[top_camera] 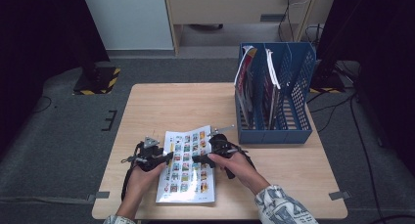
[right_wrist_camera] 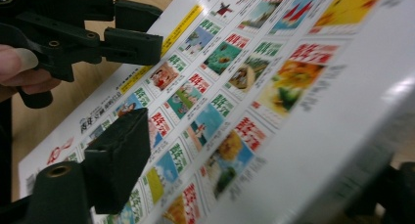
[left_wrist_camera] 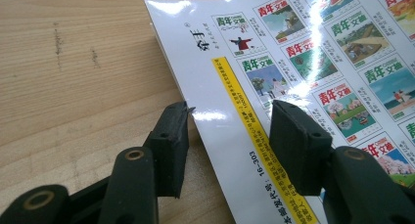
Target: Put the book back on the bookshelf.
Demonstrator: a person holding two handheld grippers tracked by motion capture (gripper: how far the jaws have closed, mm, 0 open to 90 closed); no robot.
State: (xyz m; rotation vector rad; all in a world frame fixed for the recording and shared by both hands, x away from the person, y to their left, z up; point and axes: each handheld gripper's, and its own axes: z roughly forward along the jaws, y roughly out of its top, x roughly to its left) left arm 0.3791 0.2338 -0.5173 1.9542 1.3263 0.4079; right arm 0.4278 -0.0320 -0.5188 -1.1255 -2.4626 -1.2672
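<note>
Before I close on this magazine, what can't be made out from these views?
- Right gripper: its far jaw is hidden under the magazine's lifted, blurred edge in the right gripper view, so contact is unclear.
- Left gripper: the jaws straddle the magazine's edge in the left gripper view; whether the pads press it cannot be told.
- High view: both hands cover the jaws, and the file holder's contents are too small to read.

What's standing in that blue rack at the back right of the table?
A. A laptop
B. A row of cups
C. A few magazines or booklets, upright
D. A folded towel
C: the high view shows several thin magazines standing upright between the dividers of the blue rack, while another one, its cover printed with little pictures, lies flat on the table.
</note>
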